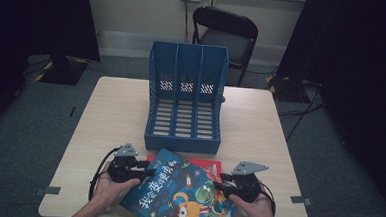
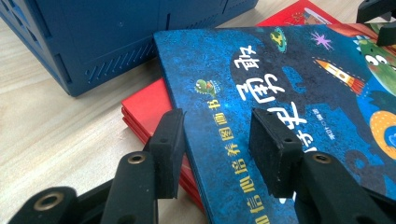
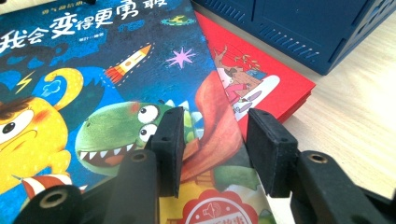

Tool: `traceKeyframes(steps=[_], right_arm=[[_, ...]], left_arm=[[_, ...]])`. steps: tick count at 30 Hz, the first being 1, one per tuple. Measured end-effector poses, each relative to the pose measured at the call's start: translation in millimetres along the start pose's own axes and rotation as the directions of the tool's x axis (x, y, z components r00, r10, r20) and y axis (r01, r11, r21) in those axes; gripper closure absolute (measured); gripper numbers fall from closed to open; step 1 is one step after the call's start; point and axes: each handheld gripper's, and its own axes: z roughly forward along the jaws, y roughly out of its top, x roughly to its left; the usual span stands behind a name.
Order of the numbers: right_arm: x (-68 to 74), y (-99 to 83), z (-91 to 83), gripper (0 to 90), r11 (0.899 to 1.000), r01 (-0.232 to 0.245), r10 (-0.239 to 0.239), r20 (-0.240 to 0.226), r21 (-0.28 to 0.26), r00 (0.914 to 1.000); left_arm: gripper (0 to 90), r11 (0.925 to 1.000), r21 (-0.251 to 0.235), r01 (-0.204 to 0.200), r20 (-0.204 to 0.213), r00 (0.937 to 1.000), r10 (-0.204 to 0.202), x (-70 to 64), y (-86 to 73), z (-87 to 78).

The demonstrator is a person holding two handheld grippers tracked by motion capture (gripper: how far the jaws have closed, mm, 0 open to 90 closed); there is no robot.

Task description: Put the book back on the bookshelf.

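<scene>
Blue picture book (image 1: pixel 184 193), cover up and skewed, on top of a red book (image 1: pixel 205 166) at the near edge of the bench (image 1: pixel 260 127), between the two hand-held grippers. Painted with a green dinosaur, an orange creature, a rocket and large Chinese lettering.

Left hand-held gripper (image 1: pixel 145 172) at the book's left edge, held in the person's left hand (image 1: pixel 109 189). In the left gripper view (image 2: pixel 217 140), jaws spread wide, straddling the spine edge of the blue picture book (image 2: pixel 289 93): one pad out over the red book (image 2: pixel 144 109) beside it, the other above the cover. Not closed on anything; contact with the cover not clear.

Right hand-held gripper (image 1: pixel 219 186) at the book's right side, in the right hand (image 1: pixel 256 207). In the right gripper view (image 3: pixel 215 140), jaws likewise wide apart, hovering over the right margin of the blue picture book (image 3: pixel 93 93), just past the dinosaur's head, with the red book (image 3: pixel 280 88) showing beyond the far pad. Nothing gripped.

Blue three-slot file rack (image 1: pixel 185 98) standing upright just ahead of both hand-held grippers, its low front wall near the far corner of the books, slots empty. Black folding chair (image 1: pixel 227 32) well beyond the bench, behind the rack.
</scene>
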Motion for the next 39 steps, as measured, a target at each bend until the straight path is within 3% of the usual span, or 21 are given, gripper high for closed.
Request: traceKeyframes(steps=[3,9,14,21,25,31,39], right_arm=[[2.5,6.0,2.0,56.3,1.000,0.021,-0.021,-0.004,0.004,0.9998],[2.9,33.2,15.8,59.8,0.998,0.039,-0.040,-0.014,-0.045,0.9991],[2.7,44.6,32.2,60.5,0.998,0.059,-0.060,-0.045,-0.021,0.9972],[3.9,48.1,43.5,59.5,0.997,0.082,-0.080,-0.086,0.014,0.9930],[5.2,48.6,41.5,58.9,0.995,0.098,-0.098,-0.070,-0.005,0.9927],[-1.5,45.0,39.4,56.5,0.997,0.071,-0.071,-0.072,-0.008,0.9948],[-0.1,40.4,41.8,55.1,0.996,0.085,-0.083,-0.081,0.016,0.9933]], left_arm=[[56.1,1.0000,-0.002,-0.005,0.000,1.0000,0.005,0.1,0.4,0.9],[56.5,0.9999,0.000,-0.011,0.010,0.9999,0.011,0.5,1.8,2.8],[57.3,1.0000,0.002,-0.009,0.020,0.9997,0.009,-1.0,5.8,7.7],[57.8,0.9998,0.015,-0.015,0.035,0.9993,0.014,-3.1,10.5,12.4],[59.6,0.9996,0.024,-0.013,0.051,0.9986,0.012,-3.2,13.0,14.7],[60.9,0.9995,0.028,-0.017,0.075,0.9970,0.015,-7.1,19.5,24.4],[61.3,0.9969,0.048,-0.062,0.075,0.9954,0.059,-13.1,29.3,33.9]])
